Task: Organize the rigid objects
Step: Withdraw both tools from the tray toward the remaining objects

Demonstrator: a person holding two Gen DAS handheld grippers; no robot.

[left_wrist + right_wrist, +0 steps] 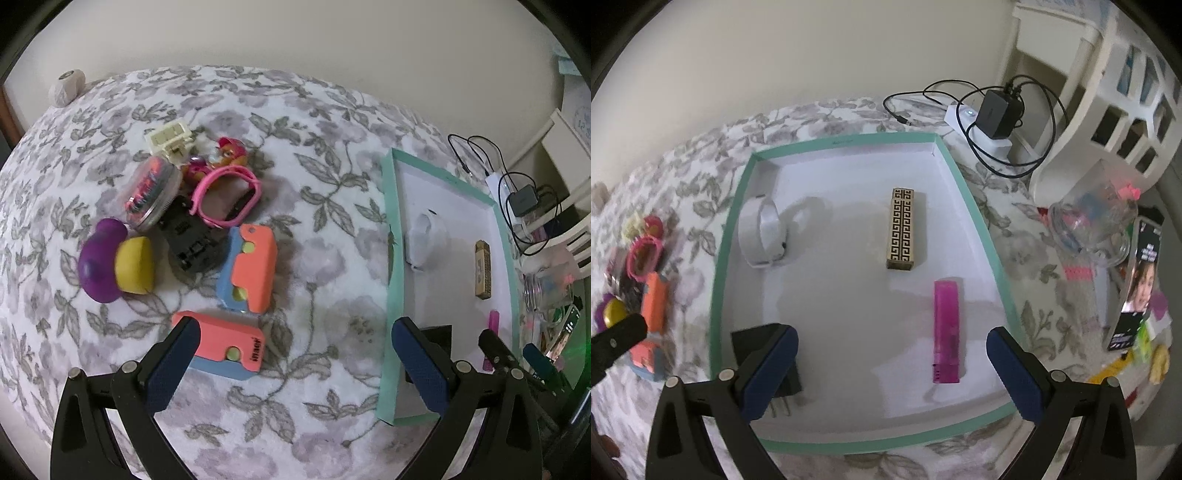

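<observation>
A teal-rimmed white tray point(718, 280) holds a white band point(762, 230), a gold patterned box point(902, 229), a pink lighter point(946, 332) and a black plug point(785, 373). My right gripper point(892, 365) is open and empty over the tray's near part. My left gripper point(295, 362) is open above the floral cloth, its left finger beside a pink-and-blue block point(231, 350). A second orange-and-blue block point(251, 271), a purple-and-yellow toy point(114, 266), a clear case point(151, 192), a pink strap point(227, 195), a black part point(192, 240), a doll point(221, 153) and a cream switch point(170, 140) lie beyond. The tray also shows in the left wrist view point(389, 280).
A black charger with cables point(997, 114) lies behind the tray. A white shelf unit point(1108, 122), a clear lidded container point(1097, 221) and a toy package point(1137, 288) stand to the right. A wall runs behind the bed.
</observation>
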